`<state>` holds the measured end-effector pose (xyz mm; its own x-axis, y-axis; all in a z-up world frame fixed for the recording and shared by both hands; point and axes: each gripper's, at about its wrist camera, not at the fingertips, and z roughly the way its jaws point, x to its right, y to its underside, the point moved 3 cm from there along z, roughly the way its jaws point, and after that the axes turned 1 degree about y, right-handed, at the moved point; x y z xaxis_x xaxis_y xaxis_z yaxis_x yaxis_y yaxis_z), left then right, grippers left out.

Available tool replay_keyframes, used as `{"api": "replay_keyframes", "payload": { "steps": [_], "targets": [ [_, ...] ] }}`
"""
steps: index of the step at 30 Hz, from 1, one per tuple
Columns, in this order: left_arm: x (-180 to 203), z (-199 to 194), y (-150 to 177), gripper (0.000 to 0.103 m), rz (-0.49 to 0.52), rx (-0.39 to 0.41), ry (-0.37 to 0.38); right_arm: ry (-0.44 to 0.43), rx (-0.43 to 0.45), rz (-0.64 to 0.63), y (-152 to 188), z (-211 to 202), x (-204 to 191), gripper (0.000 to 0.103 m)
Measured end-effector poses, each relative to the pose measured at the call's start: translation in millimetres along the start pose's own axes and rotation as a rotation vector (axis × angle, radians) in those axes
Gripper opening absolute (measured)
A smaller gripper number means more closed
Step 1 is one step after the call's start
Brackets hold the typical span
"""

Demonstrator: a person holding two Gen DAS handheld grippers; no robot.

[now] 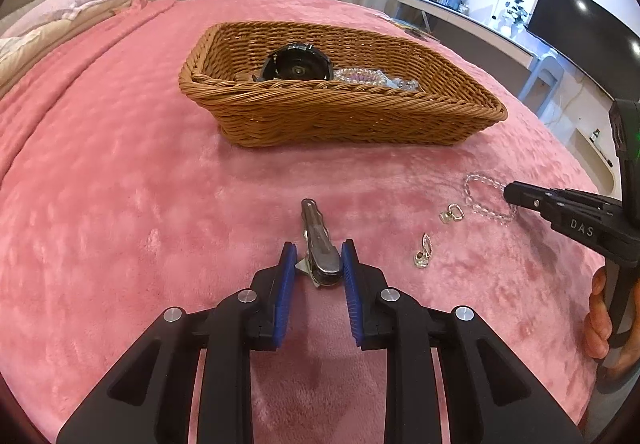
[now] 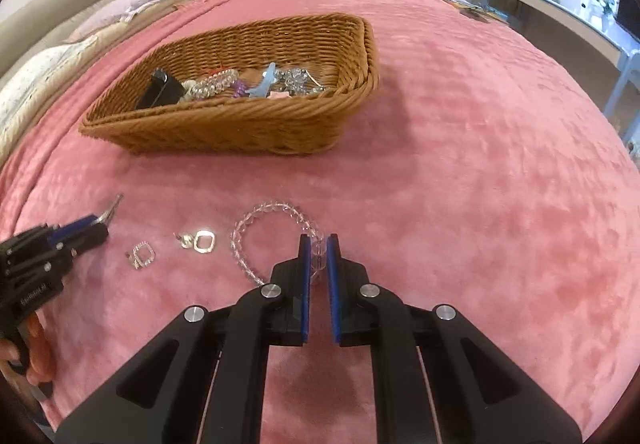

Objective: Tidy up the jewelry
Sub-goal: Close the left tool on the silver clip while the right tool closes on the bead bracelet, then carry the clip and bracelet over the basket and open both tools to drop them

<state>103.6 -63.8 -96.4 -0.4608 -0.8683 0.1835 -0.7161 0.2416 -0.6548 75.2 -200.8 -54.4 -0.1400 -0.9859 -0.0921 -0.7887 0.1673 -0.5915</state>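
Observation:
A wicker basket (image 1: 344, 111) on the pink blanket holds a black round piece (image 1: 298, 63), clear beads and hair clips (image 2: 264, 81). My left gripper (image 1: 319, 252) is shut on a silver hair clip (image 1: 316, 240) that lies on the blanket. My right gripper (image 2: 319, 244) is shut on a clear bead bracelet (image 2: 256, 228), also down on the blanket; it shows in the left wrist view (image 1: 486, 195) too. Two small silver earrings (image 2: 142, 254) (image 2: 202, 242) lie between the grippers.
The basket (image 2: 240, 123) stands beyond both grippers on the pink blanket (image 1: 120, 203). Pillows (image 2: 48, 71) lie at the far left. A white desk with a monitor (image 1: 580, 23) stands at the right, off the bed.

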Motion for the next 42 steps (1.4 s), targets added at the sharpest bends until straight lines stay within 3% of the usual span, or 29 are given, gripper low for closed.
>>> {"api": "replay_keyframes", "payload": {
  "steps": [6, 10, 11, 15, 16, 17, 19, 21, 29, 35, 42],
  "targets": [
    [1.9, -0.7, 0.3, 0.025, 0.011, 0.003, -0.003, -0.046, 0.021, 0.005, 1.7, -2.6, 3.7, 0.013],
    [4.7, -1.4, 0.0, 0.034, 0.023, 0.006, 0.005, -0.047, 0.046, 0.012, -1.1, -4.8, 5.3, 0.051],
    [5.6, -1.7, 0.0, 0.036, 0.027, 0.008, 0.004, -0.040, 0.048, 0.008, -2.2, -3.8, 4.0, 0.051],
    [7.7, -0.2, 0.0, 0.034, 0.033, 0.005, -0.022, 0.002, 0.015, -0.045, -0.5, 8.7, -6.0, 0.047],
    [8.1, 0.8, 0.1, 0.031, 0.034, 0.002, -0.030, 0.020, 0.012, -0.065, 0.3, 11.2, -9.1, 0.036],
    [9.1, 0.9, 0.3, 0.024, 0.039, 0.003, -0.047, 0.028, 0.012, -0.088, 1.0, 11.9, -13.6, 0.032],
    [11.0, 0.1, 0.1, 0.022, 0.050, 0.009, -0.068, 0.044, 0.020, -0.139, 2.8, 10.2, -24.3, 0.012],
    [15.4, -1.5, 0.4, 0.022, 0.073, 0.021, -0.093, 0.049, 0.028, -0.167, 4.5, 8.3, -30.3, 0.006],
    [19.0, -32.8, -5.7, 0.022, 0.077, 0.145, -0.058, -0.077, 0.123, -0.124, -7.0, -28.4, -30.6, 0.006],
    [33.4, -69.6, -18.3, 0.022, 0.086, 0.217, -0.028, -0.103, 0.208, -0.140, -20.2, -70.6, -50.1, 0.006],
    [60.0, -127.3, -65.8, 0.022, 0.145, 0.345, -0.015, -0.118, 0.312, -0.156, -66.6, -120.1, -56.8, 0.006]
  ]
}}
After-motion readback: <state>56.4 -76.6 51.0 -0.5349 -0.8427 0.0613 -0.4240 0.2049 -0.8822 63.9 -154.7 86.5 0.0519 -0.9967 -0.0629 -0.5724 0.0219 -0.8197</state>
